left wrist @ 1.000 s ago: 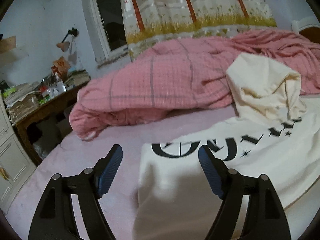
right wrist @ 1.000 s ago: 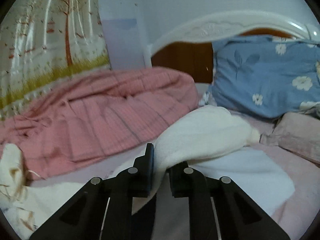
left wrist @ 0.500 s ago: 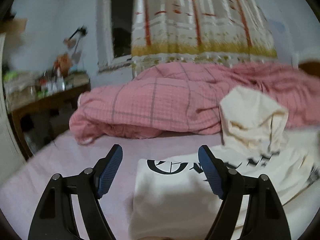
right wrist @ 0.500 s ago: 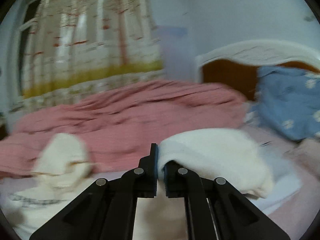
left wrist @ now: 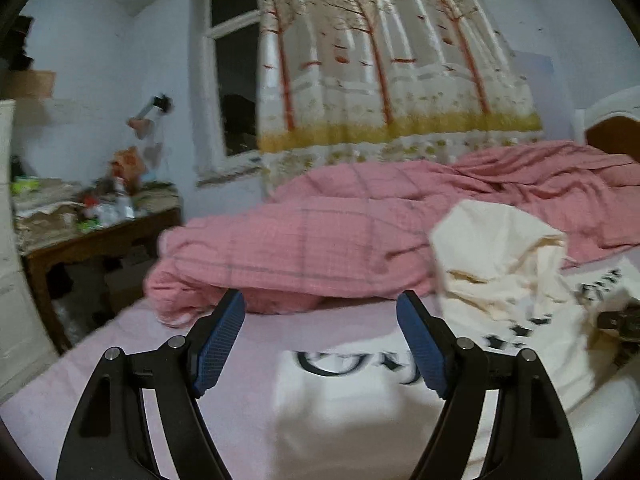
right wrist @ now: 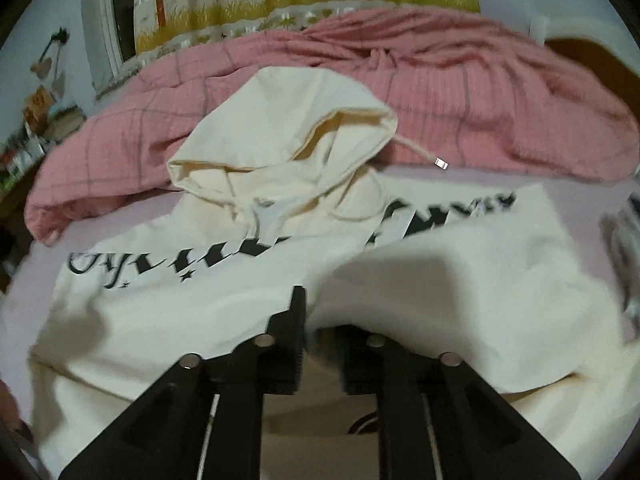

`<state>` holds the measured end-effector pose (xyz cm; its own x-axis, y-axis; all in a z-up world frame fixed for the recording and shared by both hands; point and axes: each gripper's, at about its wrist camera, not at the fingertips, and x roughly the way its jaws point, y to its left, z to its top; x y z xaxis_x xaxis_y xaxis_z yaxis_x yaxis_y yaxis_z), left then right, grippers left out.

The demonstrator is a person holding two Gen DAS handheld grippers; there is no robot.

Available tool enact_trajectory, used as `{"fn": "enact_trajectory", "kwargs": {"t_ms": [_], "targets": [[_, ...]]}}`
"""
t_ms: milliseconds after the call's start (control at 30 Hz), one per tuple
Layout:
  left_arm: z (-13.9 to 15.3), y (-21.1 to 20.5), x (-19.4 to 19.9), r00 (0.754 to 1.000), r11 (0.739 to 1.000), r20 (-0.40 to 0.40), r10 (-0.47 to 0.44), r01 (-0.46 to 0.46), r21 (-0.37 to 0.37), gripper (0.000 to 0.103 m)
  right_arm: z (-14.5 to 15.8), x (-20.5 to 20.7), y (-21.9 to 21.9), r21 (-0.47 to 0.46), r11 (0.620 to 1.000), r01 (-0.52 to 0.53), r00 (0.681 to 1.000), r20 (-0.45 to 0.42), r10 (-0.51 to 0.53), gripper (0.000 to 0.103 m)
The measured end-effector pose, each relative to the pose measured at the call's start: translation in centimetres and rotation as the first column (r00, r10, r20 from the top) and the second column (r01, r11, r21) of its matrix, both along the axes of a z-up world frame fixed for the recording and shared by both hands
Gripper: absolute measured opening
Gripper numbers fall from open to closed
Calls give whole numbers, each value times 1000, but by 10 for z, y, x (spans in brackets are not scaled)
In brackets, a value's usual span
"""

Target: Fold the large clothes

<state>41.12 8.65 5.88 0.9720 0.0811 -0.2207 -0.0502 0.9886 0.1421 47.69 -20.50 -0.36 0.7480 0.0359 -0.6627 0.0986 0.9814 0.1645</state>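
A cream hoodie [right wrist: 160, 300] with black lettering lies on the bed's pink sheet, its hood [right wrist: 280, 132] bunched up against the quilt. One side of it is folded over the body, and that fold drapes across my right gripper [right wrist: 320, 308]. The right jaws are opening; the cloth edge lies between them and over the right finger, with a dark gap showing. My left gripper [left wrist: 320, 332] hovers open above the hoodie [left wrist: 352, 400], at its folded left edge, with nothing between its blue pads [left wrist: 218, 336].
A rumpled pink checked quilt [left wrist: 300, 240] fills the far side of the bed. A cluttered wooden desk [left wrist: 92, 232] stands at the left below the window. A tree-print curtain [left wrist: 380, 60] hangs behind. The headboard [left wrist: 612, 132] is at the right. A drawstring [right wrist: 440, 163] trails from the hood.
My right gripper swung left and tipped down, carrying the cream cloth over the hoodie's body, then its jaws parted. My left gripper rose slightly and tilted up, staying open.
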Motion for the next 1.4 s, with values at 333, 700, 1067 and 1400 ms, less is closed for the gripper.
{"fn": "enact_trajectory", "kwargs": {"t_ms": [333, 700, 1067, 1400], "targets": [[49, -50, -56, 989, 993, 85, -118, 115, 40, 83, 38, -20, -53, 231, 973, 30, 994, -111, -5, 63], [39, -160, -70, 957, 956, -50, -284, 287, 63, 92, 111, -97, -172, 264, 946, 189, 971, 96, -221, 71], [13, -309, -42, 779, 832, -331, -533, 554, -37, 92, 134, -138, -213, 83, 922, 379, 904, 180, -388, 71], [-41, -400, 0, 598, 776, -533, -598, 600, -198, 92, 130, -199, -293, 261, 812, 522, 789, 215, -576, 71]]}}
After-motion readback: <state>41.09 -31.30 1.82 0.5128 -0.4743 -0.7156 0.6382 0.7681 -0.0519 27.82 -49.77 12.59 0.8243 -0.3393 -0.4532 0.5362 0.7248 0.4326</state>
